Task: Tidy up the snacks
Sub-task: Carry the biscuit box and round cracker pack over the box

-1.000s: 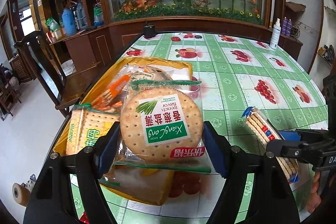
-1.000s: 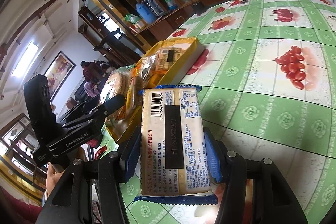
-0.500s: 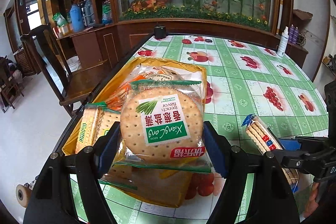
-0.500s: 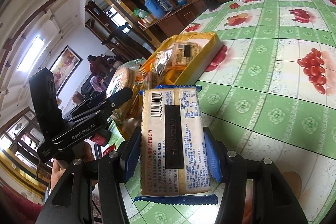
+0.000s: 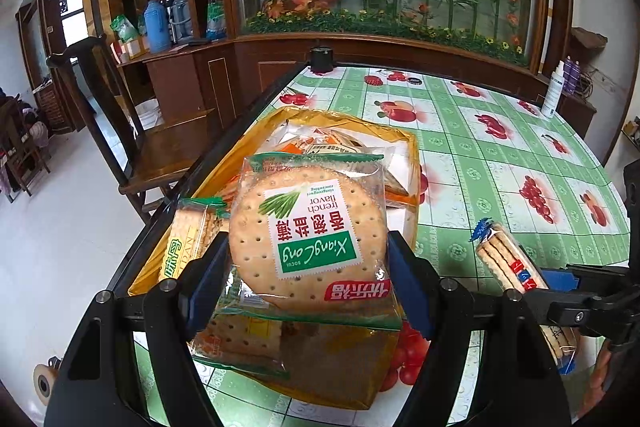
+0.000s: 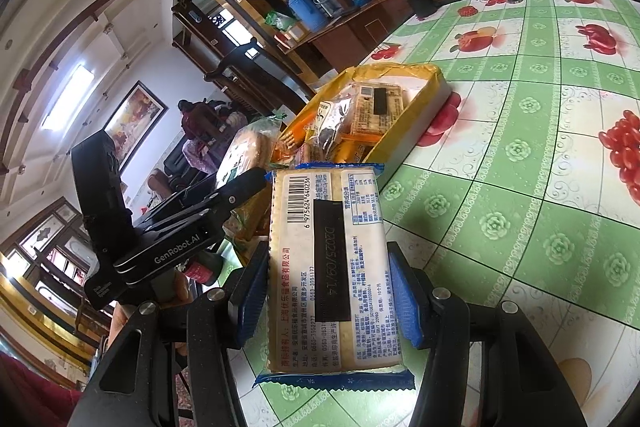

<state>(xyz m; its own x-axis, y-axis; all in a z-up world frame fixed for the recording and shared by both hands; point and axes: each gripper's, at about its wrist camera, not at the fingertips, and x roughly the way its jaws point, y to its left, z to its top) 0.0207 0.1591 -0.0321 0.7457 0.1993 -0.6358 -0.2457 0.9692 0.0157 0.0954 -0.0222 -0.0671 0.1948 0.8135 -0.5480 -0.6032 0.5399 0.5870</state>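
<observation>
Left fingers [image 5: 308, 267]: angled down, clamped on round cracker pack [image 5: 310, 239] over yellow tray [image 5: 408, 227] | Right fingers [image 6: 330, 297]: angled down, gripping rectangular cracker pack [image 6: 330, 267] (label upward) above tabletop [image 6: 520, 187], beside tray.

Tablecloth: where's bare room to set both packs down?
The green fruit-print tablecloth lies bare from the right of the yellow snack box across to the white spray bottle. The box itself is heaped with packets. The near edge is crowded by both claws and their packs.
</observation>
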